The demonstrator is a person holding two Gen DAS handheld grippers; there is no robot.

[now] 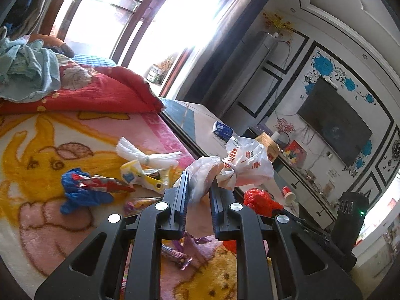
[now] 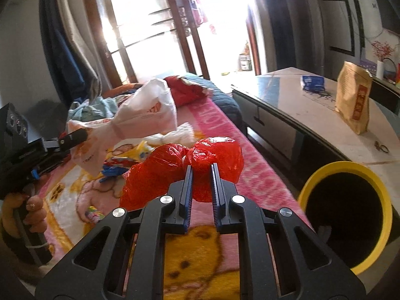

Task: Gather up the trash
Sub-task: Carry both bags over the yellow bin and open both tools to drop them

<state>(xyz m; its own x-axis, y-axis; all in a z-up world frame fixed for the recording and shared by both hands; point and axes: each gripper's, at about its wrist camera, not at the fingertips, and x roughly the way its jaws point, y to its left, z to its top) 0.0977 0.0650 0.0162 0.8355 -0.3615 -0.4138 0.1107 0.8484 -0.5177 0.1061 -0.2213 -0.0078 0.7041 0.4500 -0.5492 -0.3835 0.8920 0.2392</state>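
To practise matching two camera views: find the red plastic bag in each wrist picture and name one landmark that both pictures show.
Left wrist view: the red plastic bag is lower right of centre, partly hidden behind the left claw.
Right wrist view: the red plastic bag fills the centre, pinched in the right claw.
Shared landmark: the white printed bag held by the left claw.

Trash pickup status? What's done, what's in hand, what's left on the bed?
Done: nothing visibly binned; the yellow-rimmed bin looks dark inside, contents unclear.
In hand: left gripper is shut on a white plastic bag, right gripper is shut on a red plastic bag, both lifted off the blanket.
Left: a blue wrapper, a yellow wrapper, a knotted white bag and a purple candy wrapper.
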